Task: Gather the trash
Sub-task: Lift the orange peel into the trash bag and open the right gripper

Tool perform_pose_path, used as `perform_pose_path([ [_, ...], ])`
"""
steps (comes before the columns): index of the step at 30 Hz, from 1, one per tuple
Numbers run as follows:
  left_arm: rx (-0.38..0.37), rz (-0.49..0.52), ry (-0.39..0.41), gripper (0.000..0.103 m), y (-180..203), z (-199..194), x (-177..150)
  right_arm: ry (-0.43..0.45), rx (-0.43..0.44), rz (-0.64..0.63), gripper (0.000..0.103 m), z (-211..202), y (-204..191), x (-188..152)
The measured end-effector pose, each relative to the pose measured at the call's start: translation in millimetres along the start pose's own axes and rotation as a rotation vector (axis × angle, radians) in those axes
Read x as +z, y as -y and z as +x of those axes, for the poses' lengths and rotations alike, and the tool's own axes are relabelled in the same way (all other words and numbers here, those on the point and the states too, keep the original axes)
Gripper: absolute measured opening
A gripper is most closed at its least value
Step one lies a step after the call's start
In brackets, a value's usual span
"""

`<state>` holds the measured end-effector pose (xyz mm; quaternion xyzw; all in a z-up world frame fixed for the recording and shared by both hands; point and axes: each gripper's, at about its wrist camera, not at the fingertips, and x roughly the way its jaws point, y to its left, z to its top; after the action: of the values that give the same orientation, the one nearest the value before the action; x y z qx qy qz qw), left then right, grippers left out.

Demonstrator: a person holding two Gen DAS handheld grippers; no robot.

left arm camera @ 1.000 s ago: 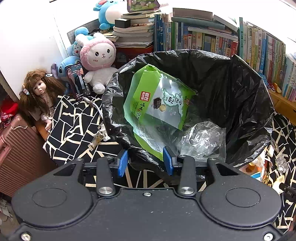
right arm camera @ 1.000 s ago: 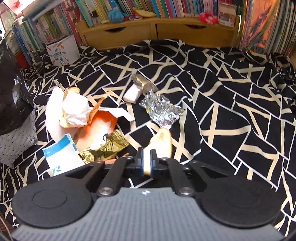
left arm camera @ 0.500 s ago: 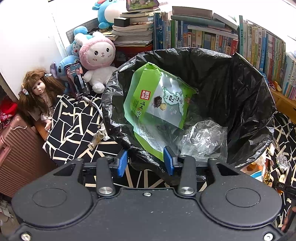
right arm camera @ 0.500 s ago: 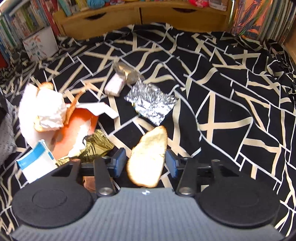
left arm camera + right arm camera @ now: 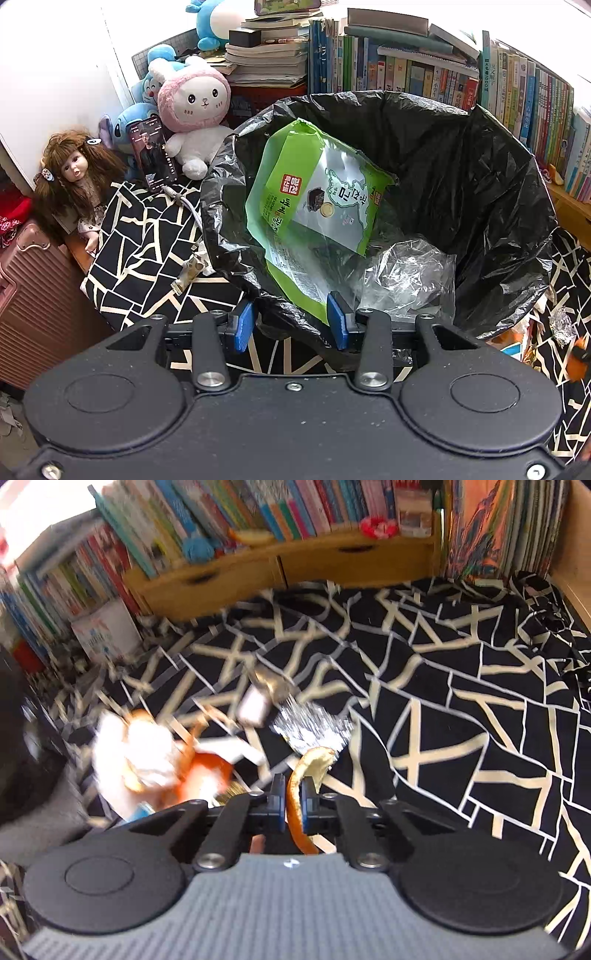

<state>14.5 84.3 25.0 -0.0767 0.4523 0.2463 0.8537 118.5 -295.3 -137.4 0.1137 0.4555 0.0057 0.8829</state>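
A person works over a black-and-cream patterned cloth [image 5: 461,709] with a two-finger claw in each hand. The right gripper [image 5: 293,805] is closed narrow on a strip of orange peel [image 5: 306,771], pinched edge-on at its middle, with the pale curled tip sticking up past the fingers and the orange end hanging below. The peel looks light, thin and bendy, a little slick on its waxy side, so a firm pinch across the middle seems the safest hold; it would likely flop or slip if taken by the tip. Behind it on the cloth lie more scraps, blurred by motion: crumpled foil [image 5: 314,727], a small white packet [image 5: 253,707], and a heap of white tissue [image 5: 147,753] with orange wrapper. The left gripper [image 5: 291,326] is spread wide and holds nothing, resting just at the near rim of a black bin bag [image 5: 480,184]. Inside the bag sit a green snack pouch [image 5: 314,206] and clear crumpled plastic [image 5: 406,273]. Plush toys and a doll [image 5: 74,177] sit beside the bag, and books line the shelves behind.
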Motion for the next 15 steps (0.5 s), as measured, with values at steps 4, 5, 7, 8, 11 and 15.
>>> perform_pose_path([
  [4,0.003,-0.003,-0.003,0.040,0.3,1.8,0.5,0.106,0.118,-0.002,0.011,-38.4,-18.6,24.6],
  [5,0.004,-0.004,-0.004,0.040,0.5,2.2,0.8,0.140,0.163,-0.008,0.011,-50.5,-25.8,32.2],
  [7,0.005,-0.007,-0.006,0.040,0.7,3.4,1.2,0.208,0.272,-0.034,0.011,-77.7,-43.6,47.9],
  [8,0.004,-0.009,-0.009,0.040,1.0,4.0,1.2,0.242,0.323,-0.054,0.011,-91.4,-54.1,56.0],
  [11,0.003,-0.015,-0.011,0.040,0.7,4.9,1.5,0.321,0.487,-0.116,0.011,-126.5,-86.2,75.3],
  [15,0.001,-0.023,-0.016,0.040,-0.1,6.4,2.2,0.340,0.687,-0.201,0.011,-151.4,-131.5,90.7],
])
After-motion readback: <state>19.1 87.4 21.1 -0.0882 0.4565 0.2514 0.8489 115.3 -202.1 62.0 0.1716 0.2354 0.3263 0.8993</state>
